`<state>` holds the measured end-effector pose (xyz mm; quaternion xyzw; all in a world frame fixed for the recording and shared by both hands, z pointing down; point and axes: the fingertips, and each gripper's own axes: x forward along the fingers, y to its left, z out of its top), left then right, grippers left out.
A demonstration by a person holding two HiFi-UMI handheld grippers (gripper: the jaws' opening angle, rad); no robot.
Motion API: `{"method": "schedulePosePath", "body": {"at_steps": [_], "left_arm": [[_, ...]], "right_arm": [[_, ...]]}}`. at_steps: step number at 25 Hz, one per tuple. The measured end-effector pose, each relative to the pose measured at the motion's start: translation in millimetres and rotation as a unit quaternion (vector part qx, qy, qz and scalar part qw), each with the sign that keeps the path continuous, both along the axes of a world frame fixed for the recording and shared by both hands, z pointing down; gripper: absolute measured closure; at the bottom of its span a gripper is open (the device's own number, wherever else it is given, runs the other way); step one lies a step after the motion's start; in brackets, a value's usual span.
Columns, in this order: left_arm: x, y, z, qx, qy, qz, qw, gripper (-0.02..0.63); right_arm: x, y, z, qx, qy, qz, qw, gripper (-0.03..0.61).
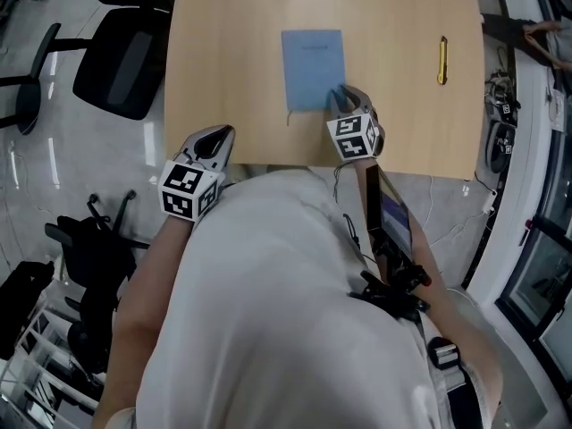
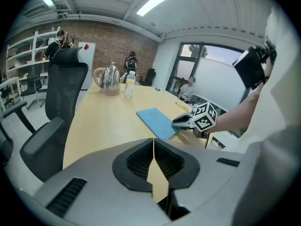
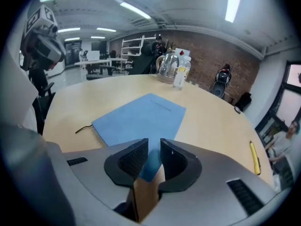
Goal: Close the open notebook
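From here the thin blue notebook (image 1: 313,69), lying flat and seemingly closed just ahead of the right gripper's (image 1: 341,95) narrowly parted fingers, looks light and floppy, best pinched at that near cover corner; the left gripper's (image 1: 218,136) fingers are pressed together, empty, well apart from it.

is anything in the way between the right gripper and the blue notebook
Nothing visible does. The right gripper is at the near right corner of the blue notebook, and that corner shows between its parted jaws. The yellow pen lies well off to the right on the table.
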<state>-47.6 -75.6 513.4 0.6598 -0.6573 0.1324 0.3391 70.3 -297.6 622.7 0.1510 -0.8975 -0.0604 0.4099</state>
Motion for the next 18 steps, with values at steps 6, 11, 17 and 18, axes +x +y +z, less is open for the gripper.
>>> {"method": "schedulePosePath", "body": {"at_steps": [6, 11, 17, 18], "left_arm": [[-3, 2, 5, -0.008, 0.001, -0.011, 0.9999, 0.601], [-4, 5, 5, -0.003, 0.005, -0.009, 0.9999, 0.601], [-12, -3, 0, 0.012, 0.000, 0.000, 0.9999, 0.601], [-12, -7, -1, 0.016, 0.000, 0.002, 0.9999, 0.601]], "right_arm": [[2, -4, 8, -0.090, -0.067, 0.048, 0.993, 0.540], [2, -2, 10, -0.116, -0.067, 0.072, 0.988, 0.540], [-5, -1, 1, -0.116, -0.078, 0.077, 0.987, 0.546], [-5, 0, -3, -0.107, -0.084, 0.074, 0.988, 0.551]]}}
